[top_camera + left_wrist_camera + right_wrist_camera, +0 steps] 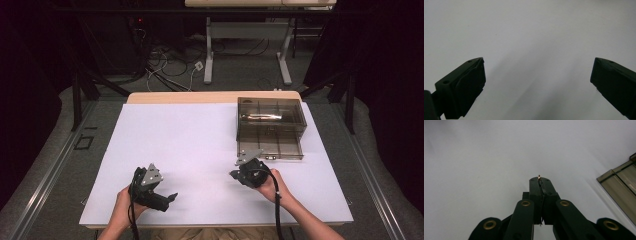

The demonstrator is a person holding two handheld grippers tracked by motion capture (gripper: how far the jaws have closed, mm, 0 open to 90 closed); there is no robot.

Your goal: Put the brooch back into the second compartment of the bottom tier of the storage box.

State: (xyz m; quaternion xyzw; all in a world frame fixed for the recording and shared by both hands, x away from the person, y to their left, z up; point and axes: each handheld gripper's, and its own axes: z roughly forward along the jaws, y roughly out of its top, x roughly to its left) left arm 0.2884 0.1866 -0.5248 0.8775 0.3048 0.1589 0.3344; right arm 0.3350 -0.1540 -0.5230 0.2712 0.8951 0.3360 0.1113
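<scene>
Brass-coloured small pin [539,177] pinched at tip of right claw [235,174], jaws pressed together, just above white counter [200,140] nr smoky plastic box [270,128]. Left claw [172,197] spread, empty.

Tiny gold-coloured metal piece [539,177], thin, only its tip showing, pinched upright between the closed tips of the right gripper [540,180] above the white table surface, near the open drawer of the smoky transparent plastic compartment box [270,129].
</scene>
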